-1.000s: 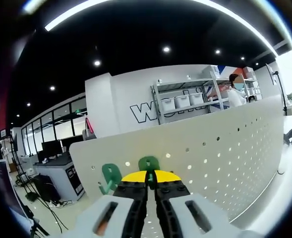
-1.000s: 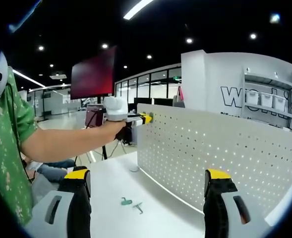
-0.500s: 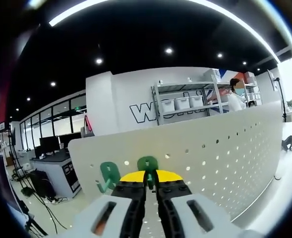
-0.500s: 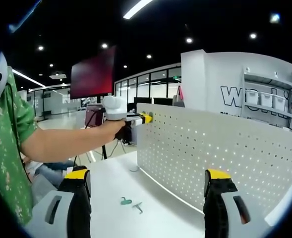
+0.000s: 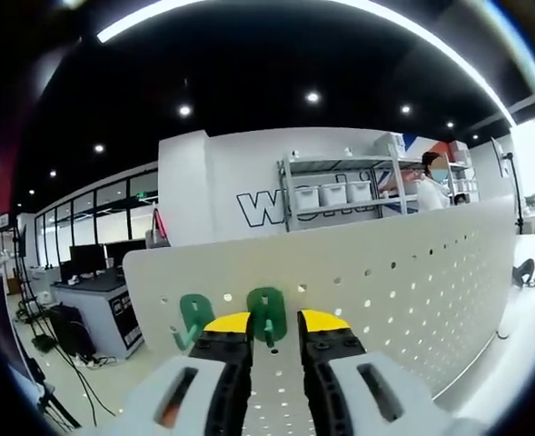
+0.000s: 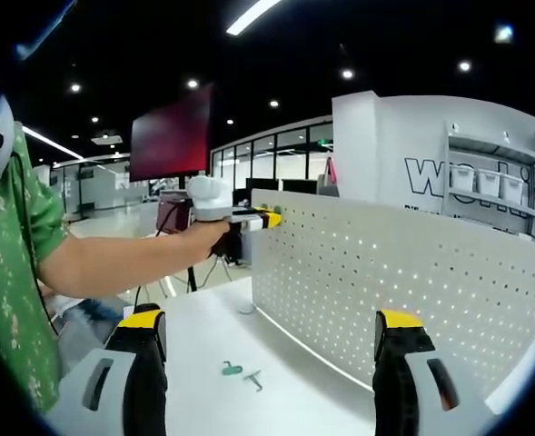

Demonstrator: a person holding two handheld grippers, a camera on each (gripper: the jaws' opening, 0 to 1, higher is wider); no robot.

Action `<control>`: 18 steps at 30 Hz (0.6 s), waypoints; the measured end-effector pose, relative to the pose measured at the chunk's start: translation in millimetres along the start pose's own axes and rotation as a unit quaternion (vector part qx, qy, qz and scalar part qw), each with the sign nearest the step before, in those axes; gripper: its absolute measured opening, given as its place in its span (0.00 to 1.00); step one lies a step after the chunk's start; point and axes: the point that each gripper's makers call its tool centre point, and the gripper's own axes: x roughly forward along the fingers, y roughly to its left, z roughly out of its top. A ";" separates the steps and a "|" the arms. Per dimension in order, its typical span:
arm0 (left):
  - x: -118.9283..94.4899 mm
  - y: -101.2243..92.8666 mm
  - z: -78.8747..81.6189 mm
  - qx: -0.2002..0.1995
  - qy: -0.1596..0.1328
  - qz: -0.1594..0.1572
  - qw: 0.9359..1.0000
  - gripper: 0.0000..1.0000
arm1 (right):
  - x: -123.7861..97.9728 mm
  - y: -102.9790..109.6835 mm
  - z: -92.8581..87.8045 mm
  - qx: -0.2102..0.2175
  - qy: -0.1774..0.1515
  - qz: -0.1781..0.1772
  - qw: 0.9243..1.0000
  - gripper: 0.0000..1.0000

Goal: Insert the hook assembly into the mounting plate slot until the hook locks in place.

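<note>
In the left gripper view, the left gripper [image 5: 269,329] stood with its yellow-tipped jaws parted, a gap between them, right up against the white pegboard [image 5: 412,291]. A green hook [image 5: 266,313] sat on the board in that gap, near its upper edge; neither jaw appeared to clasp it, so the tool was released. A second green hook [image 5: 194,318] hung on the board just to the left. Beyond the board stood a metal shelving rack [image 5: 340,191] with white bins, against a white wall, and a person [image 5: 428,179] stood by the rack's right end.

In the right gripper view, the right gripper [image 6: 272,350] hovered with its jaws spread wide and nothing between them, above a white table [image 6: 203,345]. The pegboard [image 6: 403,282] stood upright on the table, running from the centre off to the right. The person's hand [image 6: 211,234] held the left gripper [image 6: 269,217] at the board's upper left corner, the arm reaching in from a green patterned sleeve [image 6: 13,263]. Two small green hooks [image 6: 240,372] lay loose on the table, near the board's foot. A dark red monitor [image 6: 172,134] showed behind the hand.
</note>
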 end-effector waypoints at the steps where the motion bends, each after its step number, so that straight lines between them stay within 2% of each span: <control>1: -0.3 -0.3 0.3 -0.001 -0.001 -0.001 1.000 0.22 | -0.1 0.1 0.1 0.000 0.000 0.000 1.000 0.97; 18: -15.1 -5.9 -1.2 -0.021 -0.001 -0.008 1.000 0.39 | -0.7 6.1 3.5 -0.003 -0.002 0.004 1.000 0.97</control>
